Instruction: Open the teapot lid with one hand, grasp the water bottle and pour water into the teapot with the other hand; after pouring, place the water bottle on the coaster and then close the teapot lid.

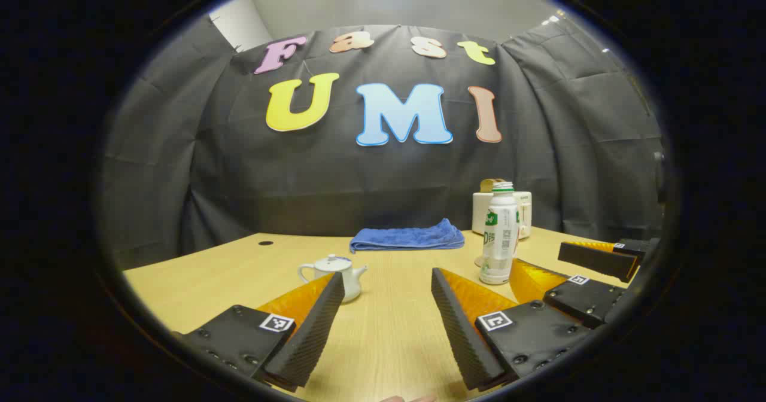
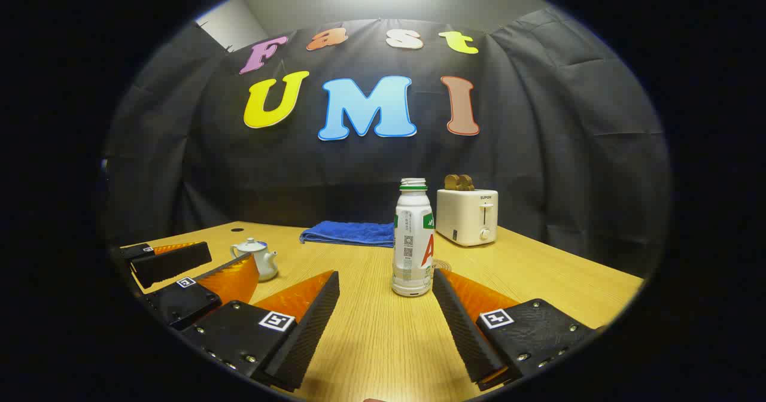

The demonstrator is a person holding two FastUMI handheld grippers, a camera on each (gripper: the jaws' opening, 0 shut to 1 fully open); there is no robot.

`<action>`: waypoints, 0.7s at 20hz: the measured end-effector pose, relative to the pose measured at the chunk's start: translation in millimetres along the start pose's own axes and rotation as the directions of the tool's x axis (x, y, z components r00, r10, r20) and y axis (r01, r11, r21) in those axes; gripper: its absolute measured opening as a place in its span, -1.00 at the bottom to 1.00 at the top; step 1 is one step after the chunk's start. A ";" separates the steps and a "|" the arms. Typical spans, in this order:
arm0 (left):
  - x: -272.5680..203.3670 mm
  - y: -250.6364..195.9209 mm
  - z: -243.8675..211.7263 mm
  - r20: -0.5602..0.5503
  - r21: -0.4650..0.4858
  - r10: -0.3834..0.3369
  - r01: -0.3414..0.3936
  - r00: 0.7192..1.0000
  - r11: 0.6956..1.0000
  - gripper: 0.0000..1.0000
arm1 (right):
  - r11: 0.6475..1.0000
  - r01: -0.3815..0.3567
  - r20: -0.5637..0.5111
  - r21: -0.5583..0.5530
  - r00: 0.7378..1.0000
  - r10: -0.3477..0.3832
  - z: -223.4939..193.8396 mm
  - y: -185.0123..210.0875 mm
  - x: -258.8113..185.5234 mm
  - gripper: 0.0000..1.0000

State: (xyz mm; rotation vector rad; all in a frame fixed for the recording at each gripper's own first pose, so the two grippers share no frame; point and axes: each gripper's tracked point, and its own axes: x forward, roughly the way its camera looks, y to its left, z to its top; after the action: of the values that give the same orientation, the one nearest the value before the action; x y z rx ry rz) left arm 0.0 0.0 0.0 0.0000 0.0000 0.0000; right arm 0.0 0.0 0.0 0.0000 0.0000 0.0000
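Both grippers hovered low over the near edge of the wooden surface (image 2: 538, 270), pointed toward the far wall, side by side. On the left gripper (image 1: 388, 282) the jaws stood wide apart, clamped on nothing; the white teapot (image 1: 335, 273), lid on, sat just beyond its left finger. On the right gripper (image 2: 386, 282) the jaws likewise gaped, empty, with the uncapped water bottle (image 2: 412, 240) upright between and just past its fingertips. Farther back lay a folded blue towel (image 2: 350, 233) and a white toaster (image 2: 468, 216) at the right.
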 end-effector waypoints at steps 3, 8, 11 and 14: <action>-1.5 7.1 0.5 -0.007 0.000 0.035 -0.035 0.999 0.999 0.99 | 1.000 0.023 -0.003 0.005 1.000 -0.023 -0.6 -3.1 0.5 0.94; -3.0 9.5 -1.5 -0.011 0.006 0.052 -0.051 0.999 0.999 0.99 | 1.000 0.013 0.000 0.003 1.000 -0.013 -0.7 -1.8 0.4 0.94; -2.7 9.9 -1.7 -0.011 0.005 0.057 -0.057 0.998 0.998 0.99 | 1.000 0.005 -0.002 0.004 1.000 -0.005 -0.5 -0.5 0.9 0.94; -3.0 10.5 -0.2 -0.009 0.005 0.058 -0.058 0.998 0.998 0.99 | 1.000 -0.007 0.000 0.004 1.000 0.007 -0.1 1.6 4.0 0.94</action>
State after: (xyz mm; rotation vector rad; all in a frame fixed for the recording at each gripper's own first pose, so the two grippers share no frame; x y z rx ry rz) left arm -3.0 10.5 -0.2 0.0043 0.0096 0.0585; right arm 4.0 1.6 -0.1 0.0039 0.0000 0.0065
